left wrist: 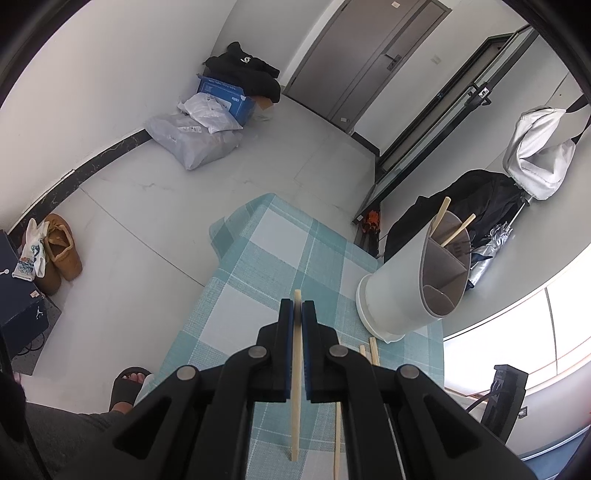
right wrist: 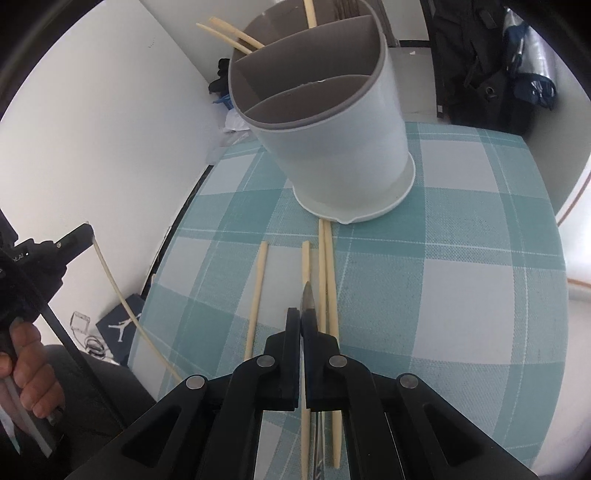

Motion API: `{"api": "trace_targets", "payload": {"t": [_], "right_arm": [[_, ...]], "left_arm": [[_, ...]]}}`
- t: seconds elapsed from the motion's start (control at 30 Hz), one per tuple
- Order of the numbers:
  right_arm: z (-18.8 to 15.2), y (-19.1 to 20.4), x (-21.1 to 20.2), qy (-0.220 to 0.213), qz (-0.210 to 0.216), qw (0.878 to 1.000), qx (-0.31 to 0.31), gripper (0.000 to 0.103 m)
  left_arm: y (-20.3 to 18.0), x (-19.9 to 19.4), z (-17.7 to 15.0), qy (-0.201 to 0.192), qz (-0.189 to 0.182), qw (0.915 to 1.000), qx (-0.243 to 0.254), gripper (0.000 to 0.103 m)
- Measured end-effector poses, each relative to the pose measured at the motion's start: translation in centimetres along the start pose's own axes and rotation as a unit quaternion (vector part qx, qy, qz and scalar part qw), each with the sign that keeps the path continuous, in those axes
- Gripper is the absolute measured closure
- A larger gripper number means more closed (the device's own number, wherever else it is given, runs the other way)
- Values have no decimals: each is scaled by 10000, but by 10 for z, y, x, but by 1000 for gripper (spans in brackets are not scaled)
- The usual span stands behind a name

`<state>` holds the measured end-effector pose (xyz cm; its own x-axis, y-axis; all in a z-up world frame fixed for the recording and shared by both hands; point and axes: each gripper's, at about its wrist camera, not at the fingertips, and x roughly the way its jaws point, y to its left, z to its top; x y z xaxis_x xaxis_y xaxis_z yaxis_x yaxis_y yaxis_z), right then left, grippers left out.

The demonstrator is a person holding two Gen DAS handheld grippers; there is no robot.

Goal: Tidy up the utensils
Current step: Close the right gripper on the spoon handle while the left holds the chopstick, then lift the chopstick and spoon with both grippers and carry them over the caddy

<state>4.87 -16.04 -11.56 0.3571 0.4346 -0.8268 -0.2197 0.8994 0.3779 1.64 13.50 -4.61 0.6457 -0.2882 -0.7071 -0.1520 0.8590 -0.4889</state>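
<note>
My left gripper (left wrist: pixel 297 303) is shut on a pale wooden chopstick (left wrist: pixel 296 373), held above the checked tablecloth (left wrist: pixel 258 258); it also shows at the left of the right wrist view (right wrist: pixel 86 230) with the chopstick (right wrist: pixel 118 306) hanging from it. My right gripper (right wrist: pixel 302 314) is shut on a thin dark metal utensil (right wrist: pixel 307 295) whose pointed tip sticks out past the fingers. The white three-compartment utensil holder (right wrist: pixel 332 140) stands just beyond, with chopsticks (right wrist: pixel 236 35) in its far compartment; it also shows in the left wrist view (left wrist: pixel 406 291). Several chopsticks (right wrist: pixel 256 295) lie on the cloth before it.
The table's left edge (right wrist: pixel 177 236) drops to the floor. Bags (left wrist: pixel 199 136), a blue box (left wrist: pixel 229 98) and shoes (left wrist: pixel 61 251) lie on the floor by the wall. A dark backpack (right wrist: pixel 476 62) sits behind the table. The person's sandalled foot (left wrist: pixel 129 384) is beside the table.
</note>
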Motion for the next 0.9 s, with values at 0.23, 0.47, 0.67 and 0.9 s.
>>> {"api": "trace_targets", "payload": {"t": [0.23, 0.47, 0.67, 0.9], "right_arm": [[5, -1, 2, 224, -159, 9995, -181, 101], [17, -3, 17, 642, -423, 9961, -424, 96], [23, 6, 26, 943, -231, 9931, -651, 95], [24, 21, 52, 1304, -464, 9848, -1046, 95]], "left_arm": [[0, 4, -1, 77, 42, 10000, -34, 102], [0, 7, -1, 104, 54, 9999, -50, 102], [0, 10, 0, 164, 40, 9998, -61, 102], [-1, 13, 0, 235, 17, 9997, -57, 102]]}}
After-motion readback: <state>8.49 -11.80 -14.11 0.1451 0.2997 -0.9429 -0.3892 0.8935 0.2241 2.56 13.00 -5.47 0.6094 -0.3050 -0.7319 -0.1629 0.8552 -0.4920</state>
